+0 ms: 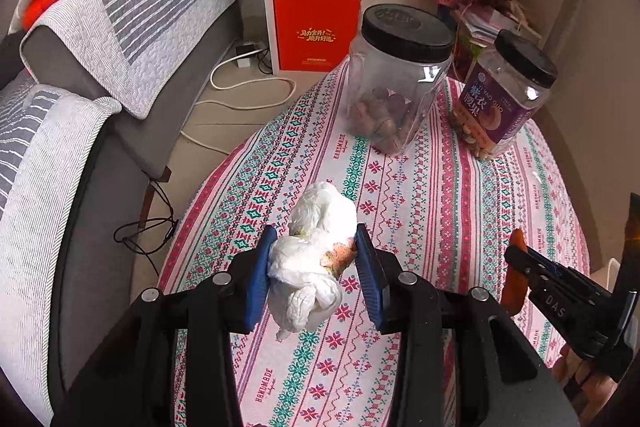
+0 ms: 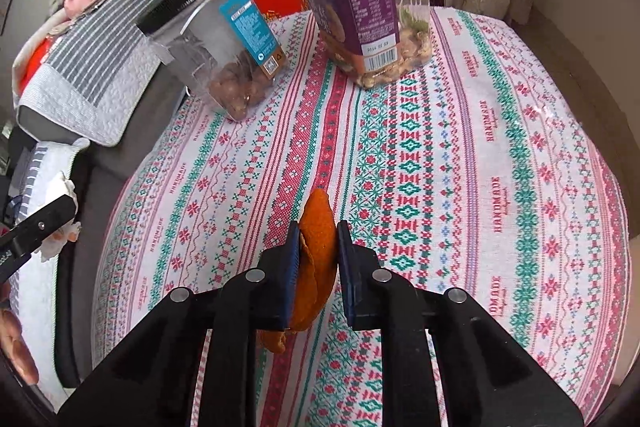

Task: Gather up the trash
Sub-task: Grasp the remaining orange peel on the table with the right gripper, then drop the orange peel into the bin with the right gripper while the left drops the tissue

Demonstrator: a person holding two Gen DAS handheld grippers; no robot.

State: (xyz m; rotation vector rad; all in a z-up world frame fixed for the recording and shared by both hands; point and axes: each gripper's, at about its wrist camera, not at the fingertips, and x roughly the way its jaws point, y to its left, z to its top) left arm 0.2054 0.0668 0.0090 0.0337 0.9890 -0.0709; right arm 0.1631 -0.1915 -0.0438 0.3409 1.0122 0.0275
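while the left claw (image 1: pixel 316 259) clamps a crumpled tissue (image 1: pixel 312 259), the right claw (image 2: pixel 318 255) pinches orange peel (image 2: pixel 318 251).

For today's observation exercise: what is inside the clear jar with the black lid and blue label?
The clear jar holds a shallow layer of brown round nuts at the bottom; above them it looks empty. Its blue label covers part of the inside.

You have a tabletop (image 2: pixel 460 155) covered by a cloth patterned in red, green and white bands. Two clear jars with black lids stand on it at the far end: a jar of round nuts (image 1: pixel 394 83) and a purple-labelled jar (image 1: pixel 506 95) just beside it.
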